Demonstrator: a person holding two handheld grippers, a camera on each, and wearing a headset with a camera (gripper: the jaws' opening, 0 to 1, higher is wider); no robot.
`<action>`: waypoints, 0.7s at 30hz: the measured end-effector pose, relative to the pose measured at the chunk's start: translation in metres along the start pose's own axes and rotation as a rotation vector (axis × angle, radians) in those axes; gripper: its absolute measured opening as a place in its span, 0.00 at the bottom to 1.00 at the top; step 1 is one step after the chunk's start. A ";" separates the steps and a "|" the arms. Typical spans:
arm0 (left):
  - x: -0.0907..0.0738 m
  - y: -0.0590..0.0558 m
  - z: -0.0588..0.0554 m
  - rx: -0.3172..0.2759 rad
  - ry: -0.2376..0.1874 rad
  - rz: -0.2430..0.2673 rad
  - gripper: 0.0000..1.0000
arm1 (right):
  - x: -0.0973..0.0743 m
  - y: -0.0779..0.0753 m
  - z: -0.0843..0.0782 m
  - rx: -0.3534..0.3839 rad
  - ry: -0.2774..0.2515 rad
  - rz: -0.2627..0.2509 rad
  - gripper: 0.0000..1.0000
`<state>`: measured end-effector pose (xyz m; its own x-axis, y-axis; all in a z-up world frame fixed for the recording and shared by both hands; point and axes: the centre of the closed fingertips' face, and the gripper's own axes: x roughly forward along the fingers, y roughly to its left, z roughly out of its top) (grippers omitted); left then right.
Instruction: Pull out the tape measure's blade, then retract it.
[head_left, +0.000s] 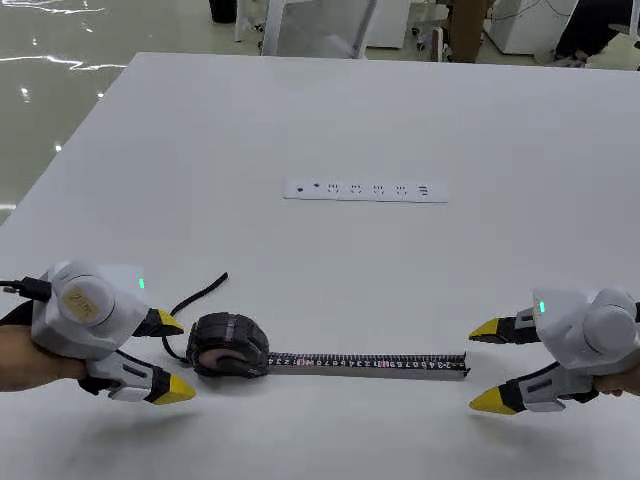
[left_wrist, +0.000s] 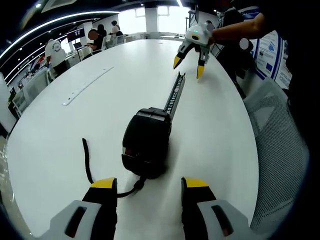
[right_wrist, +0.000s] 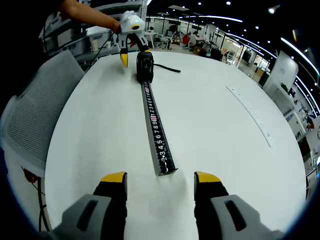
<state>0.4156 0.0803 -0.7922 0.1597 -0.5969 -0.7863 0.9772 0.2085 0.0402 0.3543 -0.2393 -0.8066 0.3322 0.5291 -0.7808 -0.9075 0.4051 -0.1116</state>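
Note:
A black tape measure (head_left: 228, 345) lies on the white table (head_left: 330, 130) with its blade (head_left: 366, 362) pulled out to the right, flat on the surface. Its case (left_wrist: 146, 141) sits just ahead of my left gripper (head_left: 172, 355), which is open with yellow tips on either side and touches nothing. The blade's end hook (right_wrist: 167, 170) lies just in front of my right gripper (head_left: 490, 365), open and empty, a small gap away. A black wrist strap (left_wrist: 88, 162) trails from the case.
A white power strip (head_left: 366, 190) lies flat at the table's middle, beyond the tape. A mesh chair (right_wrist: 35, 115) stands by the table edge near me. People sit at desks (left_wrist: 75, 42) in the background.

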 end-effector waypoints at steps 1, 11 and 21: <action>-0.003 -0.001 0.001 -0.018 -0.015 0.007 0.51 | -0.003 0.001 0.000 0.017 -0.005 -0.010 0.57; -0.022 -0.010 0.001 -0.140 -0.100 0.095 0.73 | -0.022 0.015 0.005 0.120 -0.069 -0.091 0.76; -0.036 -0.034 0.008 -0.222 -0.227 0.181 0.88 | -0.034 0.033 0.013 0.250 -0.128 -0.174 0.92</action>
<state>0.3778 0.0887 -0.7602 0.3785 -0.6863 -0.6211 0.8802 0.4745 0.0120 0.3170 -0.2341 -0.7760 0.5204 0.5192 -0.6780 -0.7483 0.6597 -0.0691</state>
